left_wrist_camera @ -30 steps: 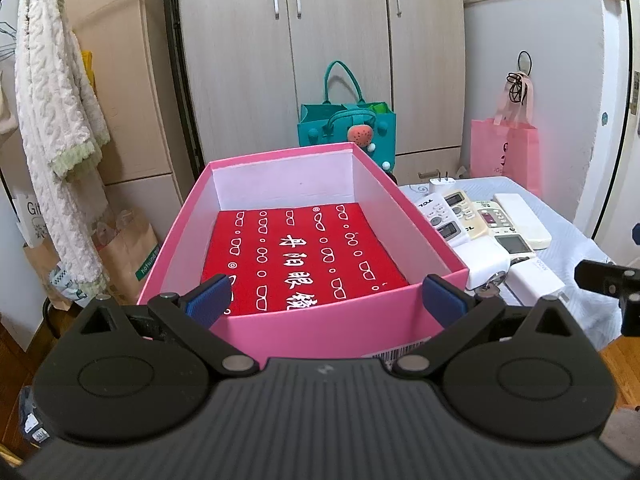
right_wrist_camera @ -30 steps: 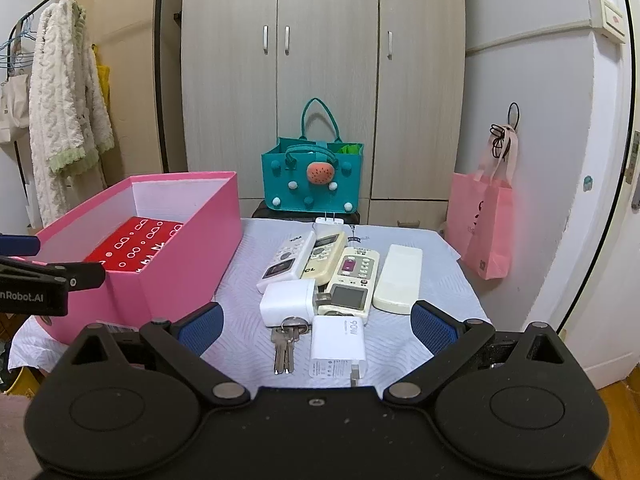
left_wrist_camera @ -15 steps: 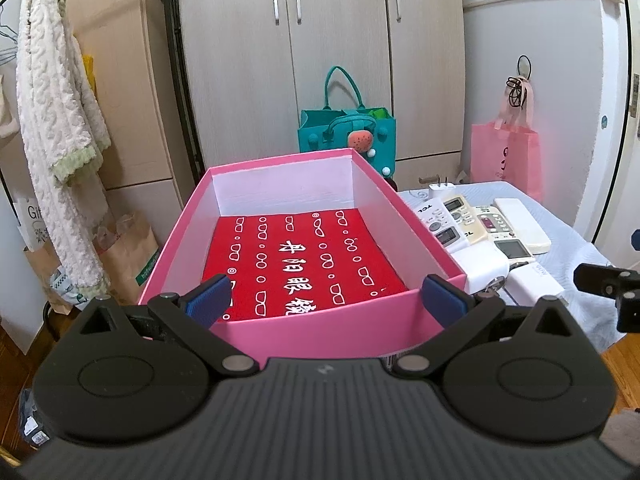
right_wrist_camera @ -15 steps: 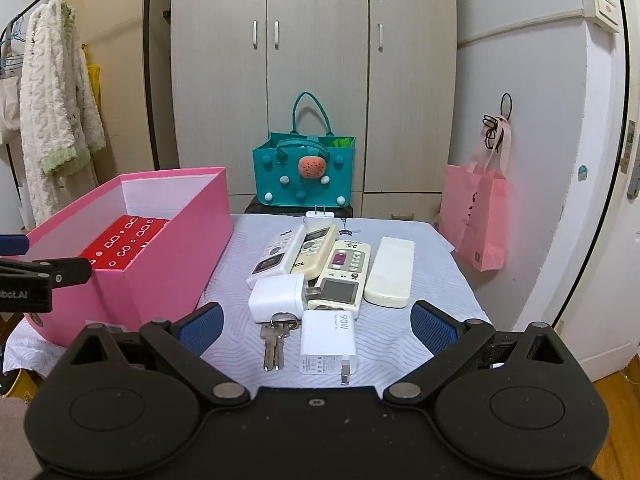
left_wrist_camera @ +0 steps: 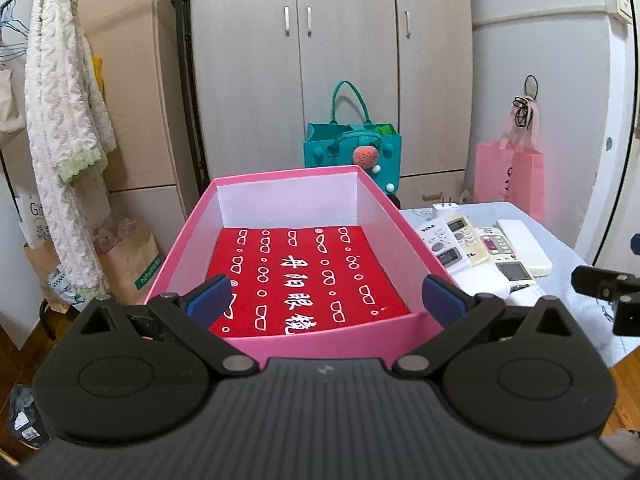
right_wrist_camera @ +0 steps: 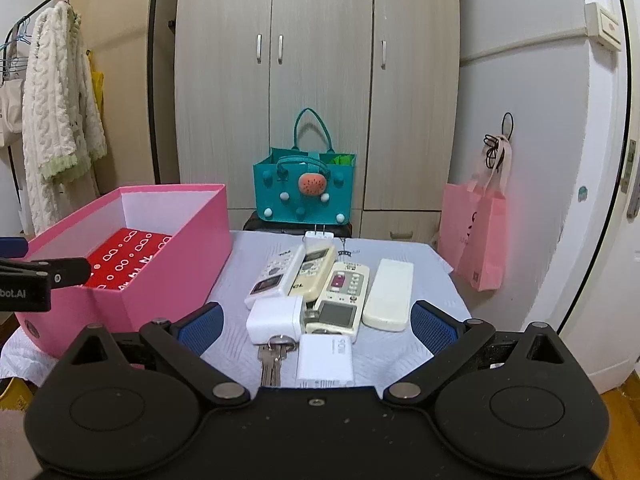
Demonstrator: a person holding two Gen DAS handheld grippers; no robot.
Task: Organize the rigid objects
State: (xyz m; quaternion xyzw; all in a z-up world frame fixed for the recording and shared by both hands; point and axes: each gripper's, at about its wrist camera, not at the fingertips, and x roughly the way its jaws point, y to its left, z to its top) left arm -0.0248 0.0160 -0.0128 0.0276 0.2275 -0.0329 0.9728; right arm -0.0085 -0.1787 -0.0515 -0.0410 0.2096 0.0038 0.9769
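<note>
both tongs spread wide and empty, the left gripper [left_wrist_camera: 326, 300] over the pink box [left_wrist_camera: 316, 346], the right gripper [right_wrist_camera: 316, 326] just short of white chargers [right_wrist_camera: 325, 356], keys [right_wrist_camera: 270, 360] and remotes [right_wrist_camera: 340, 292], likely reaching first for a charger.

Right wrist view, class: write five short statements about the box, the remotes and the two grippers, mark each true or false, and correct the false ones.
1. The pink box stands left of the remotes. True.
2. The right gripper is shut on a remote. False: its jaws are open and hold nothing.
3. A bunch of keys lies beside the white charger. True.
4. The remotes already lie inside the box. False: they are on the table cloth; the box holds only a red printed sheet.
5. The left gripper holds the keys. False: it is open, hovering at the box's near edge.
</note>
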